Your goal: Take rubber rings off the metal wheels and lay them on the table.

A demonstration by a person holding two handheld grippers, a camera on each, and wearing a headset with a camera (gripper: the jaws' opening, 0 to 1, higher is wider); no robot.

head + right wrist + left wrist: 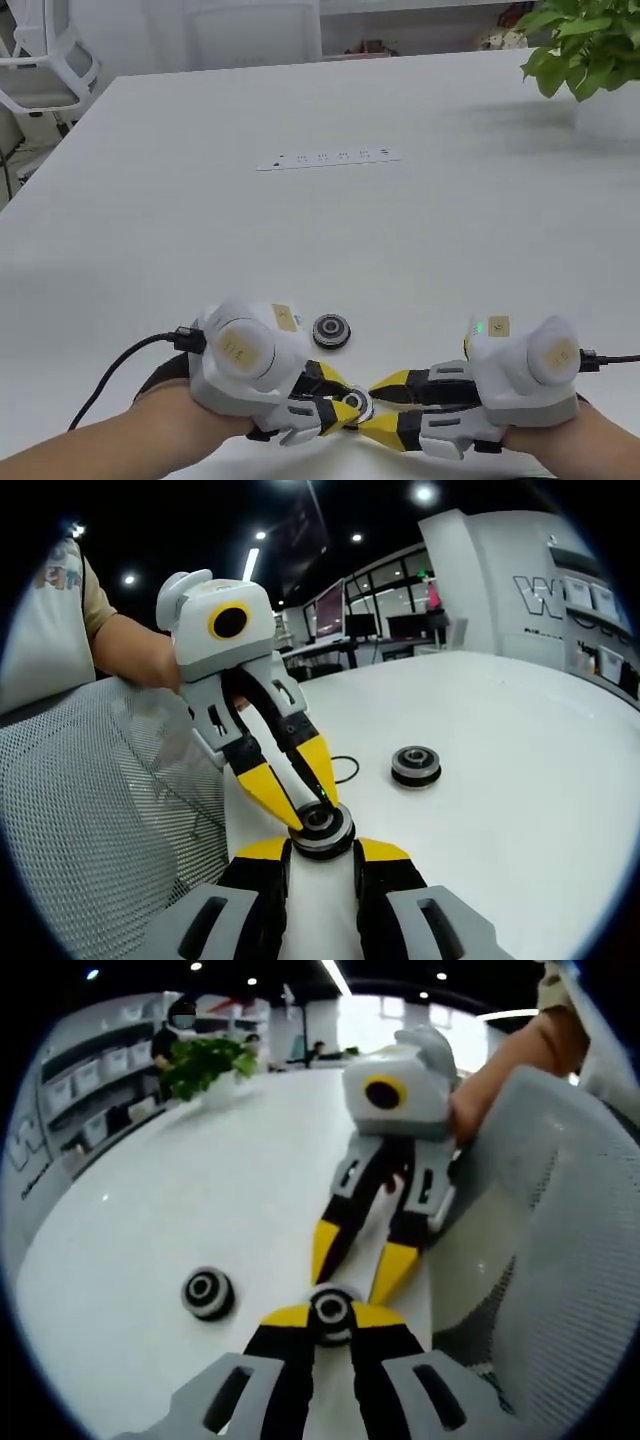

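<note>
Left hand-held gripper (340, 398) points in from 9 o'clock and right hand-held gripper (380, 405) from 3 o'clock. Their tips meet at 6 o'clock, right at the near edge of the bench (200, 230).

Held wheel (332, 1315) sits between the two sets of yellow tips. In the left gripper view, I see the left jaws closed in on either side of it and gripping it. The right jaws are spread part way, with tips at the wheel's rim. In the right gripper view they flank the wheel closely, but I can't tell if they actually pinch it. I also can't tell whether the wheel is resting on the bench or lifted.

Loose wheel (331, 330) lies flat on the bench at about 11 o'clock from the held one. It is near the held wheel but not touching it, just beyond the left gripper body. It has a dark outer ring (415, 778) around a metal hub.

Power strip (328, 158) is at 12 o'clock, well apart from the work. Plant (590, 45) is at 2 o'clock on the far corner. Black cable (115, 372) trails off the left gripper toward 8 o'clock.
</note>
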